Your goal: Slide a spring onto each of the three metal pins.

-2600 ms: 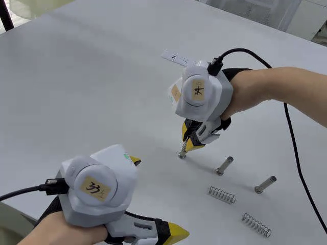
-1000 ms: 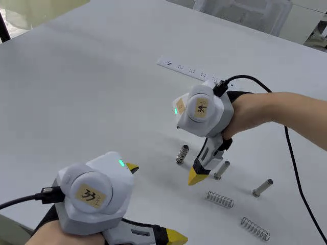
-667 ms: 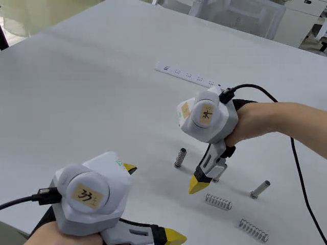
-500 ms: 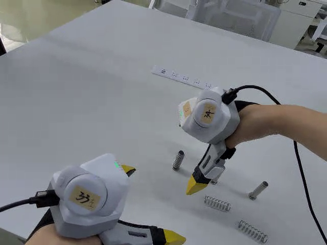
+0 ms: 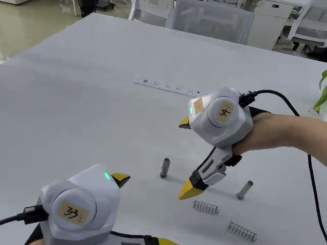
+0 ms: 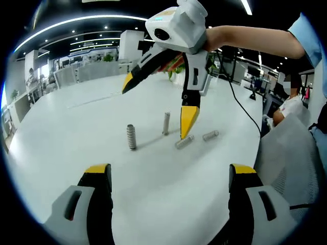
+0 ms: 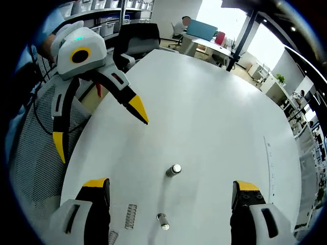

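White tabletop (image 5: 76, 102) in my head view carries a spring-clad pin (image 5: 164, 167) standing upright, with my right gripper (image 5: 186, 155) just beside it at three o'clock, jaws spread wide. Past that gripper, also at three o'clock, stands a bare pin (image 5: 244, 189); a loose spring (image 5: 206, 206) and a second spring (image 5: 242, 230) lie flat at four o'clock from the clad pin. My left gripper (image 5: 142, 209), likewise spread, sits at seven o'clock.
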`<move>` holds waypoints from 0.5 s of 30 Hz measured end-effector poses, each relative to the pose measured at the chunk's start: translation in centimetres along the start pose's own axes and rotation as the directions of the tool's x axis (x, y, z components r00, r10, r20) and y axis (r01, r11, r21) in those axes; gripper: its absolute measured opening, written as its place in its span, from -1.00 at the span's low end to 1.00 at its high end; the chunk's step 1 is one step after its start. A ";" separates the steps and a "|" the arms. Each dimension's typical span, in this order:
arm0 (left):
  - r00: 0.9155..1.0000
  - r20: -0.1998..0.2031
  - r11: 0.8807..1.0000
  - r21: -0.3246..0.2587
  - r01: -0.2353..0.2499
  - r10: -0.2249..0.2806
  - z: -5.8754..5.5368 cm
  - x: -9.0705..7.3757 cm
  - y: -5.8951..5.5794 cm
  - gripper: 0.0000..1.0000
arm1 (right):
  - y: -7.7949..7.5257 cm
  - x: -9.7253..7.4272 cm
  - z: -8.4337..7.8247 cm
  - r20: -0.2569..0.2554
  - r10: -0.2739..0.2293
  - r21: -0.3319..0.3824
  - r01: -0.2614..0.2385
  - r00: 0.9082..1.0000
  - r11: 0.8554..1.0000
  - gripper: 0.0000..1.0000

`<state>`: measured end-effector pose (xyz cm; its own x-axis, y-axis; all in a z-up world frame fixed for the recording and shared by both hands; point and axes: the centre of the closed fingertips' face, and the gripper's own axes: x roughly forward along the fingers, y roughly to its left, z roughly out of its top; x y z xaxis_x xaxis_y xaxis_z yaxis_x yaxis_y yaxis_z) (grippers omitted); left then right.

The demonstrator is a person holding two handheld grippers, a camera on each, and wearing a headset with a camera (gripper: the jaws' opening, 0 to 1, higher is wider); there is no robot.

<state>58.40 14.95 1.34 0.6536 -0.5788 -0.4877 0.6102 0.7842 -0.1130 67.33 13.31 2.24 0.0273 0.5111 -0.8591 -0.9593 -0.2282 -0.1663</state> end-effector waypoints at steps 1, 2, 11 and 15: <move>1.000 -0.002 1.000 0.003 0.003 -0.003 0.0 0.0 -0.1 0.88 | 0.1 -0.2 -0.2 0.007 -0.007 0.011 0.007 1.000 1.000 0.99; 1.000 0.000 1.000 0.009 0.008 -0.008 0.2 0.1 -0.2 0.88 | 0.3 -0.6 -0.5 0.023 -0.014 0.026 0.014 1.000 1.000 0.99; 1.000 0.004 1.000 0.031 0.003 -0.003 0.5 0.5 0.0 0.81 | 1.5 -3.0 -3.1 0.109 -0.088 0.183 0.067 0.990 0.981 0.99; 1.000 -0.004 0.999 0.041 0.001 -0.001 0.4 0.6 0.2 0.79 | 2.2 -3.8 -4.5 0.116 -0.112 0.228 0.083 0.987 0.970 0.99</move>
<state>59.07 14.65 1.34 0.6514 -0.5786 -0.4907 0.6288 0.7737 -0.0776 66.40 7.12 2.99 0.1019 0.6258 -0.7733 -0.9924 0.0098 -0.1228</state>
